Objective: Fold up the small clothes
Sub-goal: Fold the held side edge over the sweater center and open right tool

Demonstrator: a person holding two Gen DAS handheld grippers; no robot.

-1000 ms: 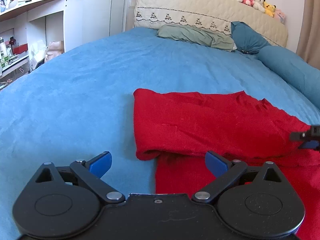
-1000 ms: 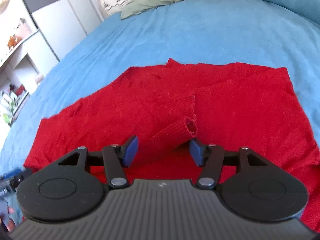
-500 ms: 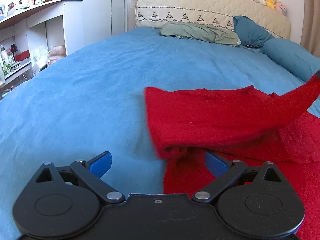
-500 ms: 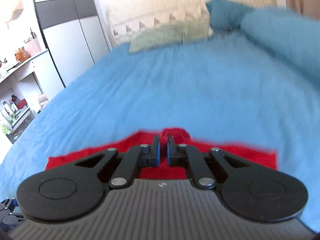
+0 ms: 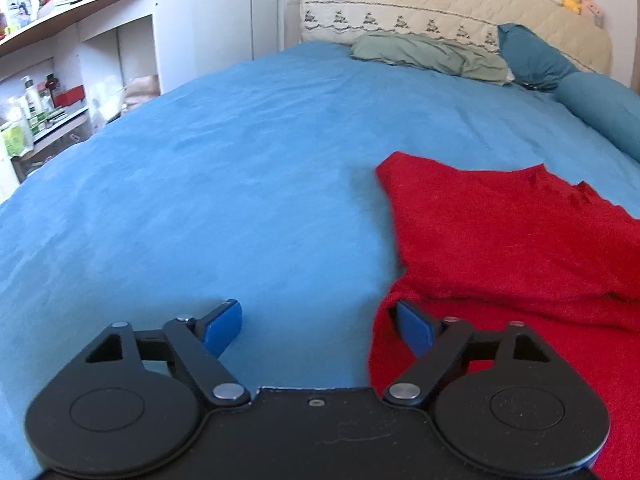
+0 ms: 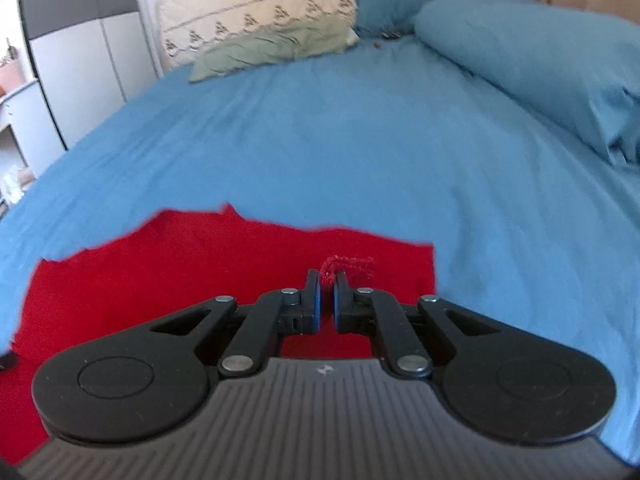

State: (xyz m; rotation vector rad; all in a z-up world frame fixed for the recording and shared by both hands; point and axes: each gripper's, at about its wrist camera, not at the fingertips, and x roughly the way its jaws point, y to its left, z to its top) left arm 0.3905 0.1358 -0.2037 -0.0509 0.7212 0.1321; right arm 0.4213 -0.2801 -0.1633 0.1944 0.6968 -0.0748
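So this fold is somewhere in the middle, I'd say. The red sweater (image 5: 512, 248) lies on the blue bed (image 5: 240, 184), filling the right half of the left wrist view. One layer is already laid over the part below it, with a soft folded edge running across the lower right of the frame, so at least one fold looks done.

The right gripper (image 6: 327, 280) has its jaws pressed nearly together, pinching a knitted edge of the sweater. It looks like a cuff (image 6: 348, 266) poking up just above the fingertips, lower centre of the right wrist view. My guess is a sleeve is being carried across the body right now.

The left gripper (image 5: 318, 322) is spread wide and holds nothing. Its right finger sits over the sweater's left edge at the bottom of the frame, while its left finger is over bare sheet.

Still to do, as far as I can tell: lay that sleeve down and fold the whole thing smaller. It's not a tidy bundle yet.
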